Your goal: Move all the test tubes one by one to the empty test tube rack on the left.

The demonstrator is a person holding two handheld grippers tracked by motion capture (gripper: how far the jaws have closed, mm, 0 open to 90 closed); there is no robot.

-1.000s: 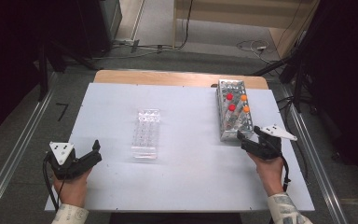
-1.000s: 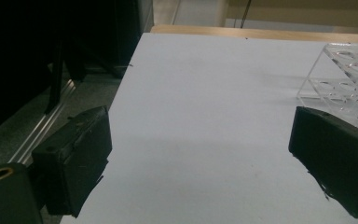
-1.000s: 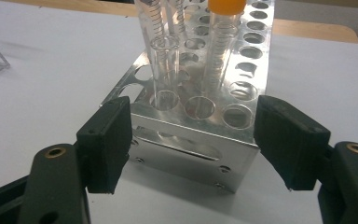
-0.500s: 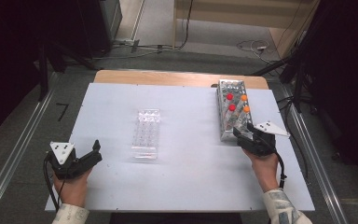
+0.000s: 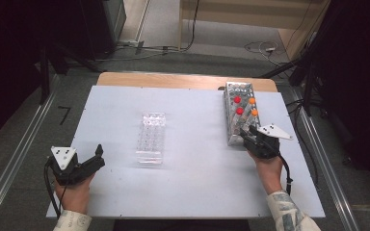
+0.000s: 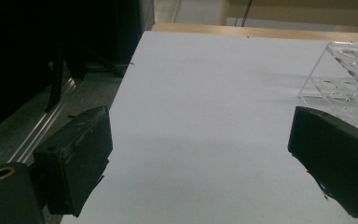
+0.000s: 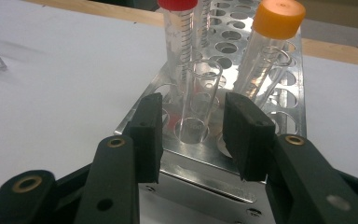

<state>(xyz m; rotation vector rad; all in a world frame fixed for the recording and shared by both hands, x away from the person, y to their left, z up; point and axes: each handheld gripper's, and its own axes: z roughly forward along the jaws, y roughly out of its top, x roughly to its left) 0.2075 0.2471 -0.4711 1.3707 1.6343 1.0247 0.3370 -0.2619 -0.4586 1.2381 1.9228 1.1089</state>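
Test tubes stand in a metal rack [image 5: 232, 126] at the right of the table; going left to right: the left gripper [image 5: 98, 156] rests low at the near left corner, jaws spread wide with nothing between them, bare white surface showing in the gap in the left gripper view [image 6: 200, 154]; a clear plastic rack [image 5: 151, 137] stands near the middle, well apart from both grippers, its corner visible at the right edge of the left gripper view [image 6: 345, 70]; the right gripper [image 5: 246, 135] sits at the near end of the metal rack [image 7: 205, 163], jaws partly open on either side of an uncapped clear tube [image 7: 200, 100], a gap visible on each side, so released, not grasping; behind that tube stand a red-capped tube [image 7: 177, 42] and an orange-capped tube [image 7: 270, 46]; the high view shows two red and two orange caps in the rack. White sheet covers the table [image 5: 192, 192], with a wooden edge [image 5: 173, 80] at the far side; grey floor, cables and dark equipment lie beyond.
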